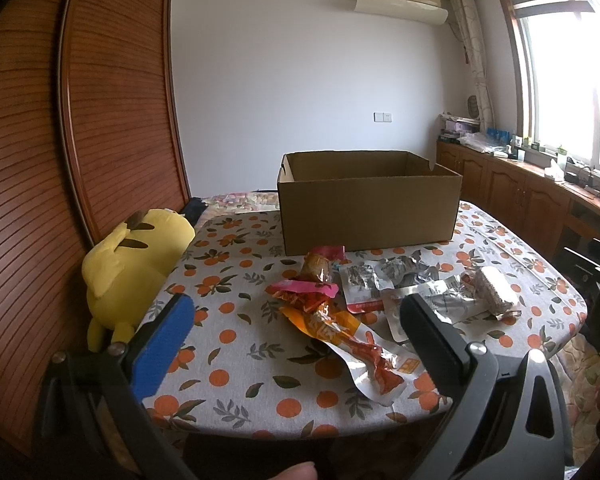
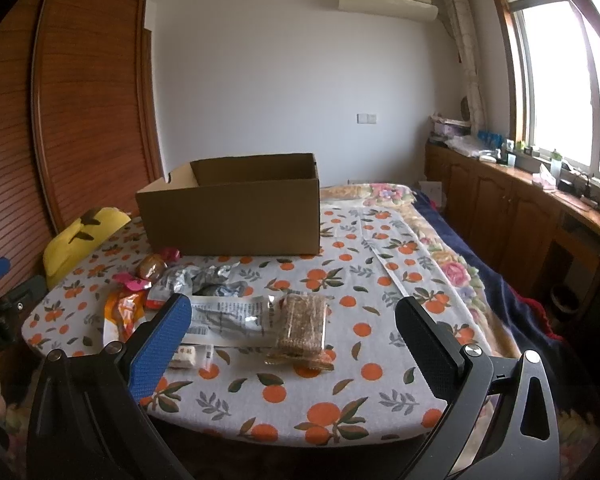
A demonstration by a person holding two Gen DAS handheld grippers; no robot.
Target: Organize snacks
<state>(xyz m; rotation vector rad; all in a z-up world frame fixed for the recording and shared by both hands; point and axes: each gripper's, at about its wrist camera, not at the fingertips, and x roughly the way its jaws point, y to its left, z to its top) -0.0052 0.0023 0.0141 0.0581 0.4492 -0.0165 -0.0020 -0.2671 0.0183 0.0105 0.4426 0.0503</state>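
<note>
orange-print tablecloth [image 2: 340,264] carries an open cardboard box [image 2: 236,216] and snack packets [image 2: 228,316]; both tools gape wide, empty.

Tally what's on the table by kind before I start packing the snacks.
Orange and red snack packets: 3, as far as the overlap lets me tell
Silver foil packets: about 4, overlapping
Clear-wrapped brown cake bar: 1
Small white wrapped snack: 1
Cardboard box: 1
Yellow plush toy: 1
Total: about 11
</note>
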